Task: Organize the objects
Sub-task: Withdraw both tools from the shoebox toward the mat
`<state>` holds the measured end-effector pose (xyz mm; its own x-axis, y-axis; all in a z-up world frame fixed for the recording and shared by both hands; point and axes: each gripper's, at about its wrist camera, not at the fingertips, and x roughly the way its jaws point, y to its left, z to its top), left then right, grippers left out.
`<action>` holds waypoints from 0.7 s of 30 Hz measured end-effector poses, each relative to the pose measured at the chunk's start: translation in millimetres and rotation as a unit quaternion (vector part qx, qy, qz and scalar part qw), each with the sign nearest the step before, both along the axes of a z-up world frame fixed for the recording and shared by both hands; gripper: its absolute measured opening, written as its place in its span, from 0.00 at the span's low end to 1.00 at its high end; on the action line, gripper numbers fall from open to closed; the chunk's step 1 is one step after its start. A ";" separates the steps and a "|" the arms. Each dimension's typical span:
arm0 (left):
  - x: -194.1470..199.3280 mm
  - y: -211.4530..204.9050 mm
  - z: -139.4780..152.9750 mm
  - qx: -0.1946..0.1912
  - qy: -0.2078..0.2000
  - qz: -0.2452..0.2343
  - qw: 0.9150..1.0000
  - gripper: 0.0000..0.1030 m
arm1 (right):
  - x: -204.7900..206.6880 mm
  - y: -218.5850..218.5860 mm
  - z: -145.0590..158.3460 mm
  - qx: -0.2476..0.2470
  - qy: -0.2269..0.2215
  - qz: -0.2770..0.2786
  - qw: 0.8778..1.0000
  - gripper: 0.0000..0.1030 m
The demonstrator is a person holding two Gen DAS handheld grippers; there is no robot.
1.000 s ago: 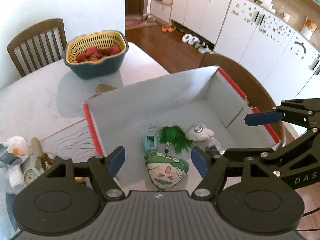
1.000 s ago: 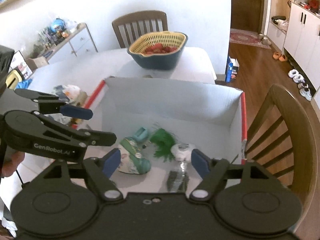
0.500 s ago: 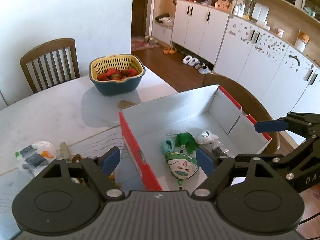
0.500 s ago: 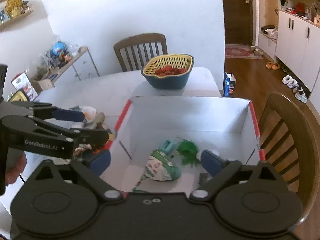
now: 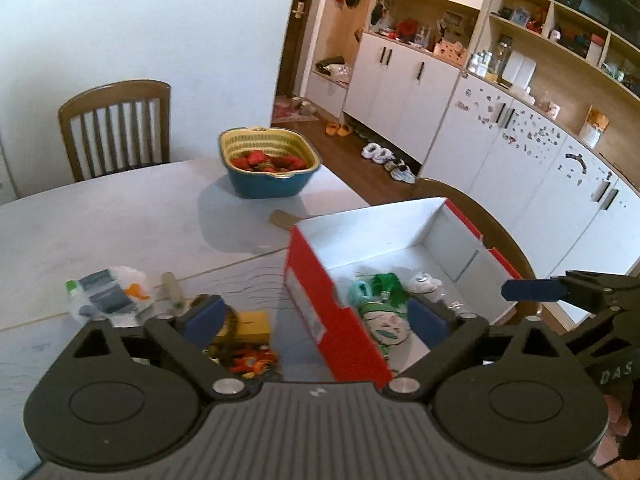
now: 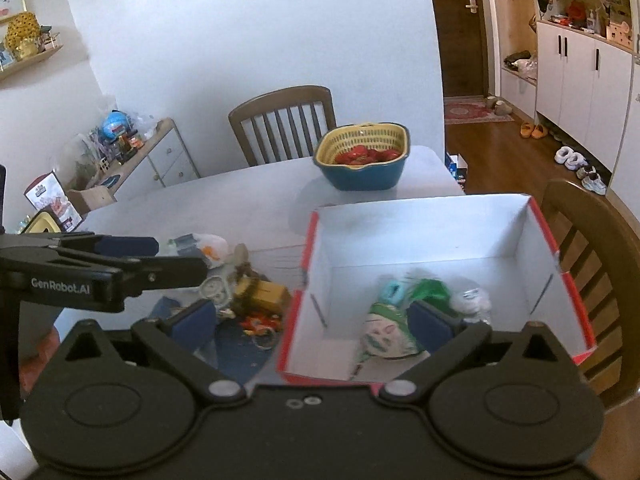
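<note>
**Loose clutter left of box, both grippers empty**

Red box (image 6: 552, 240) on table (image 5: 120, 216), already holding face pouch (image 6: 384, 334), green tassel (image 6: 428, 290), white piece (image 6: 472, 300). Pile still out just left of box: yellow block (image 5: 250, 322), orange bits (image 5: 250, 360), crinkly wrapped packet (image 5: 106, 294). Left gripper (image 5: 314, 318) jaws wide apart, nothing held; right gripper (image 6: 310, 318) likewise spread, empty. Block likely stiff and light: pinch across flat sides. Packet probably soft, slippery: grab at bunched middle. Small bits fiddly.
</note>
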<state>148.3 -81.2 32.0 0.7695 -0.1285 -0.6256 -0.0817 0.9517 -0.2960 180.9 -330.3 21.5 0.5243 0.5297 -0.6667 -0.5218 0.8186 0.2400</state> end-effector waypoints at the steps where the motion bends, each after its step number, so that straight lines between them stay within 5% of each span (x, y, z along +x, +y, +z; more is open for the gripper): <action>1: -3.2 4.1 -0.8 0.002 -0.002 0.003 1.000 1.00 | -3.6 5.1 0.1 -0.001 0.000 0.001 1.000 0.99; 14: -33.0 55.8 -10.1 0.038 -0.021 0.036 0.998 1.00 | -36.1 74.6 -1.5 -0.013 -0.026 0.011 1.000 0.99; 21: -37.9 84.6 -17.2 0.026 -0.035 0.037 0.998 1.00 | -41.3 107.7 -6.2 -0.007 -0.025 0.015 1.000 0.99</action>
